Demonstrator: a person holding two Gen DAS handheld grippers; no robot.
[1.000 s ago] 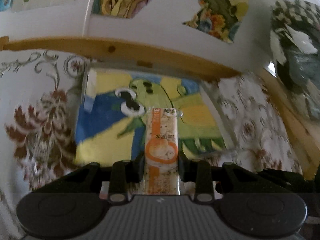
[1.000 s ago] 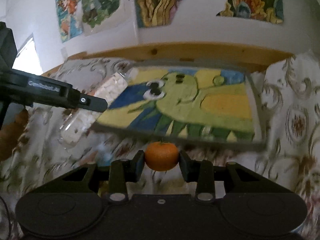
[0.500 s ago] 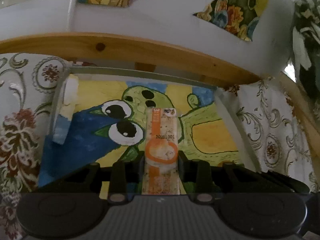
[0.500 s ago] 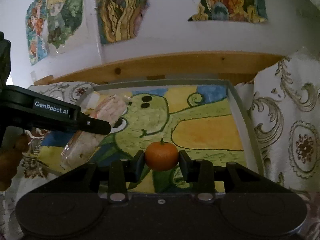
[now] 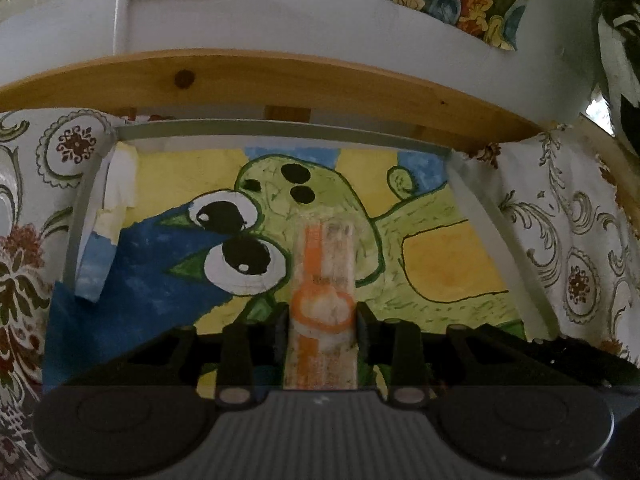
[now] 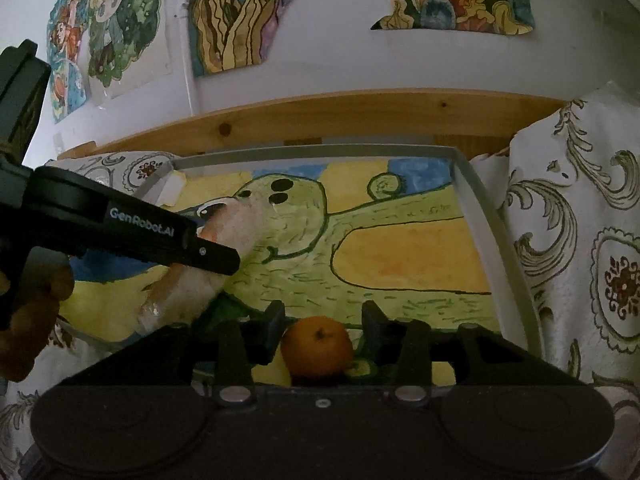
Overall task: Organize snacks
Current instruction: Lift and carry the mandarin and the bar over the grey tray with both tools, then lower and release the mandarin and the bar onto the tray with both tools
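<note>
A grey-rimmed tray (image 5: 280, 126) lined with a painted green cartoon creature lies ahead of both grippers. My left gripper (image 5: 322, 312) is shut on a snack bar (image 5: 324, 272) in a clear and orange wrapper and holds it over the tray's middle. In the right wrist view the left gripper's black finger (image 6: 160, 236) crosses from the left, with the snack bar (image 6: 240, 224) angled down over the tray (image 6: 480, 200). My right gripper (image 6: 323, 316) stands slightly open. An orange tangerine (image 6: 318, 348) rests on the tray floor between its fingers, low and near the front rim.
A floral cloth (image 6: 580, 240) covers the surface around the tray. A wooden rail (image 5: 320, 80) and a white wall with paintings (image 6: 232, 12) stand right behind it. Torn paper (image 5: 116, 184) curls up at the tray's far left corner. A hand (image 6: 32, 320) holds the left gripper.
Both grippers moved forward and down over the tray. The right gripper's fingers parted a little and the tangerine dropped from between the fingertips onto the tray. The left still clamps the snack bar.
</note>
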